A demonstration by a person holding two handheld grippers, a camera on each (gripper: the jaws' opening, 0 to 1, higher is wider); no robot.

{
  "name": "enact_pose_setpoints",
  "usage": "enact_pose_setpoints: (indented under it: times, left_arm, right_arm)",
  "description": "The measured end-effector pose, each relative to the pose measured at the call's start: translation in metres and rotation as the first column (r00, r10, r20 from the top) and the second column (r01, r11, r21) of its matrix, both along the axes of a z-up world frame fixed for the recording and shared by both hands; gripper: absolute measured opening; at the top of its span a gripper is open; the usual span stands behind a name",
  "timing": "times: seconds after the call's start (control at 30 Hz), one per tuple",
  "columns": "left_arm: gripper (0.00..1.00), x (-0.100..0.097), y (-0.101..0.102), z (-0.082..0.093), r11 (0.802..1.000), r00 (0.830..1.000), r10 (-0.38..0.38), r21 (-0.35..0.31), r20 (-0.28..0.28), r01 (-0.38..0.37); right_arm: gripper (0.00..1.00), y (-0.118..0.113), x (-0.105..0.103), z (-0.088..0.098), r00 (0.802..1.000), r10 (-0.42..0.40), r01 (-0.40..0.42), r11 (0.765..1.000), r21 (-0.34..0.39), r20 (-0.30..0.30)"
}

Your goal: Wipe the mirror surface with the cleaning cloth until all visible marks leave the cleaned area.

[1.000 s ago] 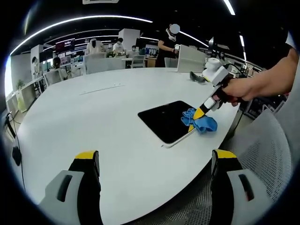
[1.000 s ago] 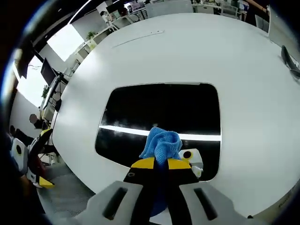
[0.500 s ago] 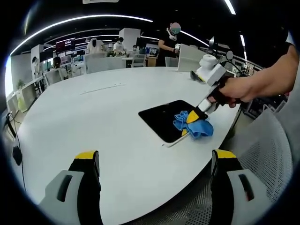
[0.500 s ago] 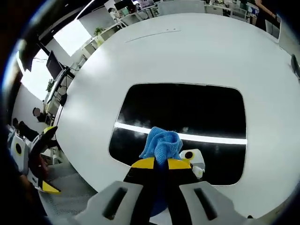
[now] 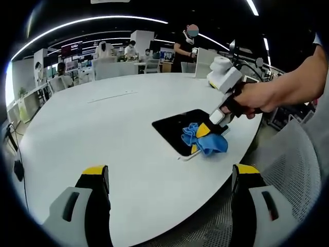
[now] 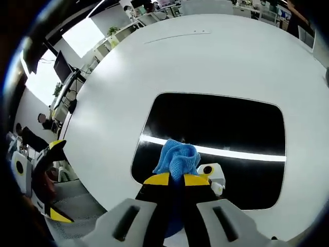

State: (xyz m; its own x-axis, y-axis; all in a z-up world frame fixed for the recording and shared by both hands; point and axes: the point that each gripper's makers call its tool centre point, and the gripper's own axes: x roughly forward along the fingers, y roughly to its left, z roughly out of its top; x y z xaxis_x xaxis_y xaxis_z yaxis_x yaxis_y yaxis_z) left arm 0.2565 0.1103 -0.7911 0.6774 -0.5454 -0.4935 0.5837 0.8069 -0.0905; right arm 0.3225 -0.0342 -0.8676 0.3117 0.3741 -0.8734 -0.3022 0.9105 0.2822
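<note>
A dark rectangular mirror (image 5: 177,129) (image 6: 216,134) lies flat on the white table, reflecting a ceiling light strip. My right gripper (image 6: 177,179) (image 5: 199,139) is shut on a blue cleaning cloth (image 6: 176,158) (image 5: 201,140) and presses it onto the mirror's near edge. A hand holds that gripper in the left gripper view. My left gripper (image 5: 169,172) stands open over the table's front edge, well short of the mirror, with nothing between its yellow-tipped fingers (image 5: 94,171).
The large white oval table (image 5: 103,128) spreads around the mirror. A dark object (image 5: 216,84) lies at its far right. A mesh chair (image 5: 298,170) stands at the right. People and desks fill the background. The left gripper (image 6: 31,175) shows at the left of the right gripper view.
My right gripper has dragged the cloth leftward along the mirror's near edge. The left gripper has stayed still.
</note>
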Motion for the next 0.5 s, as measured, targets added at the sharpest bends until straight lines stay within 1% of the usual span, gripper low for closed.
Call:
enact_pose_setpoints:
  times: [0.5]
  left_arm:
    - [0.99, 0.000, 0.000, 0.000, 1.000, 1.000, 0.000, 0.002, 0.000, 0.000]
  right_arm:
    - [0.02, 0.031, 0.001, -0.001, 0.999, 0.038, -0.038, 0.999, 0.017, -0.003]
